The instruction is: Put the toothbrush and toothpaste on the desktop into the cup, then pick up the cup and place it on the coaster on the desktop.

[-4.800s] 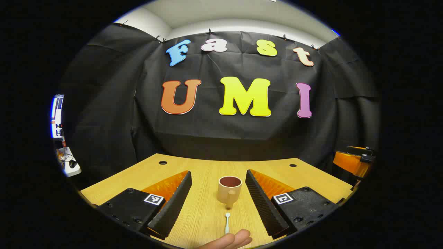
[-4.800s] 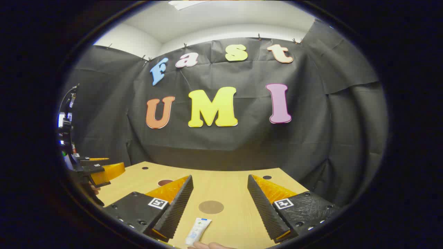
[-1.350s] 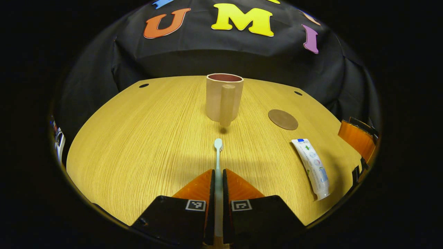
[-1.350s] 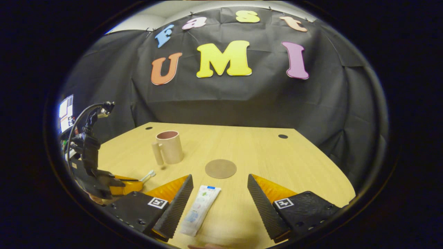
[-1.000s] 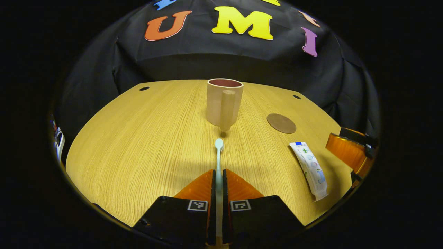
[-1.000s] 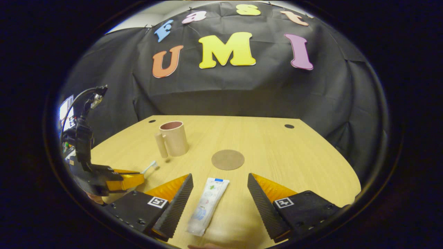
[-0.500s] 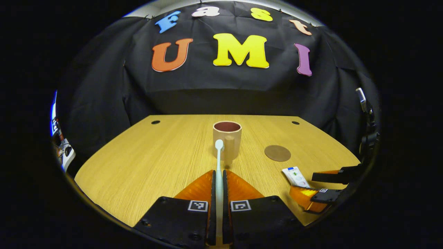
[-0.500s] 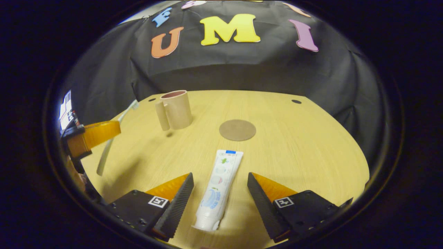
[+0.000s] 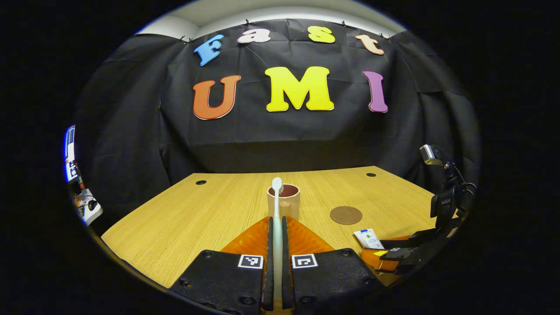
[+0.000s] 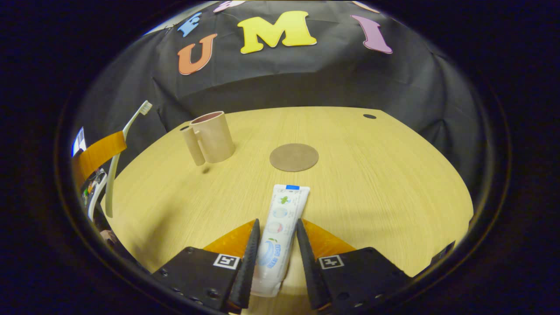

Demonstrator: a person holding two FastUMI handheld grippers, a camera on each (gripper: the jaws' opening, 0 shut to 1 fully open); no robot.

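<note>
My left gripper [image 9: 276,221] is shut on a pale toothbrush [image 9: 276,192], held off the table with its head up in front of the cup's rim. The beige cup [image 9: 284,204] with a dark red inside stands upright mid-table, its handle [image 10: 192,146] toward the near left. In the right gripper view the white toothpaste tube [image 10: 285,203] lies on the wooden table [image 10: 393,175], and my right gripper [image 10: 277,224] is shut on its lower half. The round brown coaster [image 10: 294,157] lies flat beyond the tube. The left gripper [image 10: 105,151] and the toothbrush [image 10: 127,127] show at far left.
The table has small round cable holes [image 10: 369,116] near its far corners and ends at the black cloth wall. In the left gripper view the right gripper [image 9: 396,253] sits low at the right by the toothpaste [image 9: 369,238] and coaster [image 9: 346,215]. Equipment [image 9: 83,203] stands off the left edge.
The left gripper has lifted the toothbrush off the table and raised it to the cup's rim height. The right gripper's fingers, wide open before, have closed onto the toothpaste tube.
</note>
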